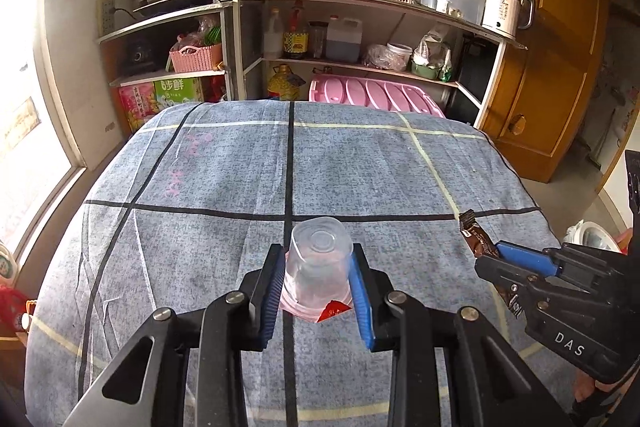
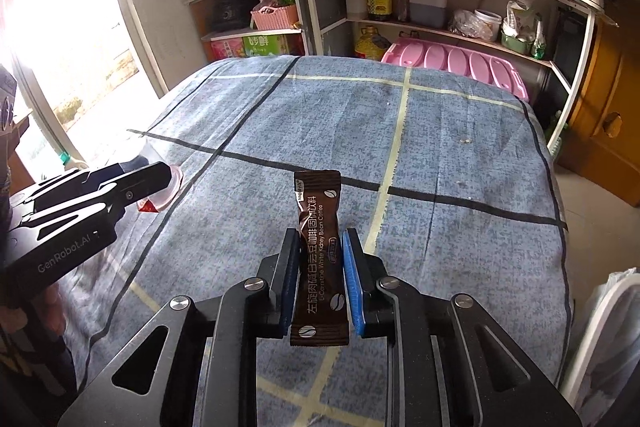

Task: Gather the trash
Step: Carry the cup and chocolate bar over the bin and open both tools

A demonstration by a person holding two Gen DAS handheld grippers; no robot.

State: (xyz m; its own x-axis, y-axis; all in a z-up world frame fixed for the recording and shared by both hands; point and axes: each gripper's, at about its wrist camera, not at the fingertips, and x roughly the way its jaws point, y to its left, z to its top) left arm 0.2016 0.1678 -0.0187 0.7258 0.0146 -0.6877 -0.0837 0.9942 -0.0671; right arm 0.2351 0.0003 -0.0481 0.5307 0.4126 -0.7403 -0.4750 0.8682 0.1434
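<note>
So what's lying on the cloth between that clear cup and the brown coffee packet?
Nothing: in the left wrist view, only bare checked cloth separates the clear cup in the left claw from the coffee packet.

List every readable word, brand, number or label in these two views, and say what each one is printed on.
"L-Carnitine White Kidney Bean Coffee": brown coffee sachet, beside Chinese "左旋肉碱白芸豆咖啡固体饮料".
"Angelrth": sachet's top corner, small, uncertain.
"GenRobot.AI": left gripper body.
"DAS": right gripper body.
"步鲜": green carton on the lower shelf, partly legible.
Pink carton, kettle marking, bottle labels: too small or blurred.
Clear plastic cup: no text.
</note>
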